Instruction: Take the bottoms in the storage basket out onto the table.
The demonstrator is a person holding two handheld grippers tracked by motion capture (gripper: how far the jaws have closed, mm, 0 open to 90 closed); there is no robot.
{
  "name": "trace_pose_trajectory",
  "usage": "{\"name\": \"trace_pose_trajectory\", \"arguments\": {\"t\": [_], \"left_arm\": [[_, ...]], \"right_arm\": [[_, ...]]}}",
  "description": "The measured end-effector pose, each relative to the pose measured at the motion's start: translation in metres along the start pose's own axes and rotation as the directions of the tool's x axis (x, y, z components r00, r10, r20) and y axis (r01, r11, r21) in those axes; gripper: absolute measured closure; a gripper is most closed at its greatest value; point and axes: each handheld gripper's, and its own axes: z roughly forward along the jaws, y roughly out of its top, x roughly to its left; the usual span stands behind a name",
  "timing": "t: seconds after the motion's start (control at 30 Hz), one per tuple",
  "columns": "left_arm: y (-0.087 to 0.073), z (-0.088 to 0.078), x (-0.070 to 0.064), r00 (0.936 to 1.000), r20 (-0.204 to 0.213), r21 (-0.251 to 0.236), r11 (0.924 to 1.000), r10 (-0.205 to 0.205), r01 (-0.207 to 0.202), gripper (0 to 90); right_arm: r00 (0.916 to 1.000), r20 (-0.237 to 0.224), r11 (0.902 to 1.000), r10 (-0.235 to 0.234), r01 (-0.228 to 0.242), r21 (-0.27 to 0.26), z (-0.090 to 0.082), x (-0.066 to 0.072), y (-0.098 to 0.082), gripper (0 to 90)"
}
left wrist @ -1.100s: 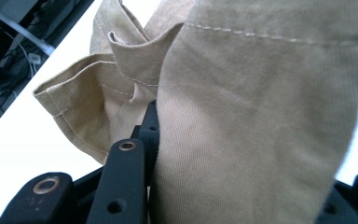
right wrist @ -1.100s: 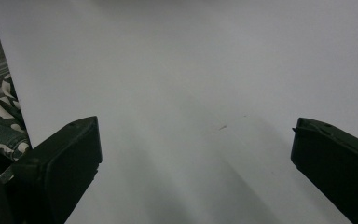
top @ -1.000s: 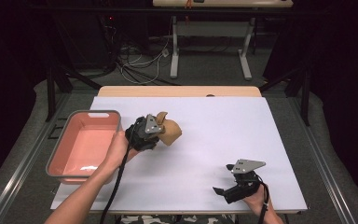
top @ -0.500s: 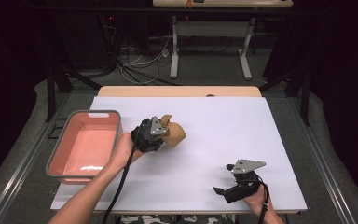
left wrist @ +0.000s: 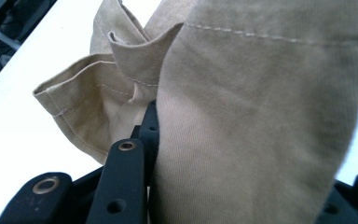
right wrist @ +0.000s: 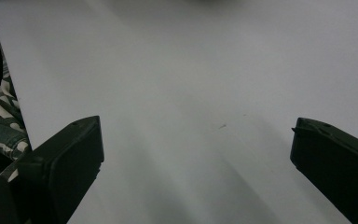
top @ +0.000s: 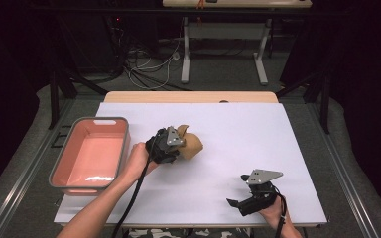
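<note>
A crumpled tan cloth (top: 192,144) lies bunched near the middle of the white table sheet (top: 238,134). My left gripper (top: 179,147) is shut on it. In the left gripper view the cloth (left wrist: 242,93) drapes thickly between the two black jaws, with a stitched hem (left wrist: 74,98) folded off to the left, and hides most of the left gripper (left wrist: 242,191). My right gripper (top: 236,202) rests at the table's near right edge, held by a hand. In the right gripper view, the right gripper (right wrist: 196,140) stands open, with only bare sheet between its jaws.
A pink tray with a grey rim (top: 104,120) sits at the left edge of the table, beside my left forearm. A wooden table edge (top: 188,97) runs along the far side, with cables and a table frame on the floor beyond. Camouflage-patterned fabric (right wrist: 0,121) shows past the near edge.
My left gripper has shifted a little to the right, away from the pink tray, taking the tan cloth with it. My right gripper has stayed where it was.
</note>
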Motion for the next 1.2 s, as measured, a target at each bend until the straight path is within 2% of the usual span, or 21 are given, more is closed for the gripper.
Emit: {"name": "trace_pose_trajectory", "arguments": {"t": [0.43, 0.67, 0.97, 1.07, 1.2], "left_arm": [[0.006, 0.015, -0.010, 0.9996, 0.028, 0.002, 1.0000, 0.003, -0.003, 63.6], [0.009, 0.023, -0.013, 0.9989, 0.043, 0.018, 0.9996, 0.020, -0.021, 63.6], [0.007, 0.033, -0.016, 0.9986, 0.051, 0.032, 0.9994, 0.011, -0.013, 63.1], [0.008, 0.036, -0.018, 0.9984, 0.050, 0.045, 0.9986, 0.027, -0.029, 63.0], [0.009, 0.040, -0.021, 0.9978, 0.059, 0.051, 0.9982, 0.028, -0.031, 62.6]], "right_arm": [[1.0000, 0.006, 1.0000, 0.002, -0.002, -0.006, 0.000, 0.000, 0.000, 2.2], [1.0000, 0.007, 1.0000, 0.002, -0.002, 0.000, -0.001, 0.000, 0.000, 2.3], [1.0000, 0.004, 1.0000, 0.002, -0.002, -0.005, 0.000, 0.000, 0.000, 2.4], [1.0000, 0.006, 1.0000, 0.002, -0.002, 0.000, -0.001, 0.000, 0.000, 2.4], [1.0000, 0.006, 1.0000, 0.002, -0.002, 0.000, -0.001, 0.000, 0.000, 2.4]]}}
